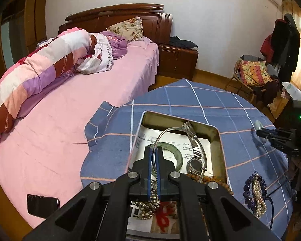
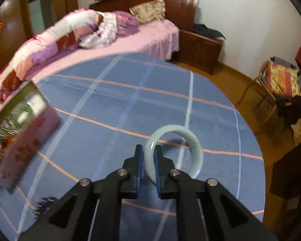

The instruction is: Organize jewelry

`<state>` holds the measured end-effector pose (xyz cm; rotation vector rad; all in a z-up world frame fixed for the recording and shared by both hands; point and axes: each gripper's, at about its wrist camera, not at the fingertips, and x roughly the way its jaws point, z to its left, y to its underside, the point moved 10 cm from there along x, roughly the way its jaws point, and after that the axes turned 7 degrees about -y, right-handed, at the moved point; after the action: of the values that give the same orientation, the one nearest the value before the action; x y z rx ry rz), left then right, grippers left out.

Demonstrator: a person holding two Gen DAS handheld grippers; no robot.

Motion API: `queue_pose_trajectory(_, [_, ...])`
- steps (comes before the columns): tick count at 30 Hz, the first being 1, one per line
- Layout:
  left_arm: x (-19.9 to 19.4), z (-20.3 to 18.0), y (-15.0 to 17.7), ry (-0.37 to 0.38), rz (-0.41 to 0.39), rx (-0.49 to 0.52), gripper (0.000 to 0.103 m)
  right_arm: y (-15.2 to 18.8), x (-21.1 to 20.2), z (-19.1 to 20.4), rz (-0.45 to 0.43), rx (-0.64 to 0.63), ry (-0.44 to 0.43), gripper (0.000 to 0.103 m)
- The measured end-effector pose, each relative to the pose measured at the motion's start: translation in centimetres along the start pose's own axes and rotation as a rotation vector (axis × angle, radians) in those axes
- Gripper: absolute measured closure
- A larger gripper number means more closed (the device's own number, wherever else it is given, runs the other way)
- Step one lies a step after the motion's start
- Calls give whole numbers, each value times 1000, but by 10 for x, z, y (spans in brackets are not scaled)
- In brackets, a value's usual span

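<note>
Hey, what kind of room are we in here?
A bedroom in a home, most likely: a bed with a pink sheet and rumpled quilt, a wooden headboard, and a nightstand beside it.

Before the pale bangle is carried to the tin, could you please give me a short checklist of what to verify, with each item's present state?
1. Right tongs closed on the pale jade bangle: ok, the pads sit on either side of its band.
2. Bangle lifted off the checked cloth: cannot tell.
3. Left tongs gripping the thin silver bangle: ok, its wire runs between the shut pads.
4. Room left in the metal tin: not ok, crowded; a dark green bangle and a watch already lie inside.
5. Bead bracelets put away: not ok, they lie on the cloth beside the tin.
</note>
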<state>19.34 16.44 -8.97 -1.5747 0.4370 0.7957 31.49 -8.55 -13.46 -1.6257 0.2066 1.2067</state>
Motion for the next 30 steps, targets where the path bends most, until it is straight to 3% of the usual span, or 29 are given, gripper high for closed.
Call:
queue_pose_trajectory(4, [-5,4,1,-6,-7,5,101,-26,-19,42,-75,-54,-51,90])
queue_pose_trajectory(9, [-3,11,5,-23,8,6,101,-60,-38,124,-155,-166,-158,90])
queue_pose_trajectory(15, [10,14,15,-15,47,-2,101,-67,-2,210,-136,-288,-247,90])
queue_pose_trajectory(21, [22,7,25,-5,74,16,101,-56,39,220,-77,-286,-254,90])
queue_pose_trajectory(30, [35,9,33,-12,102,19,100,-38,51,207,-23,-240,-264,89])
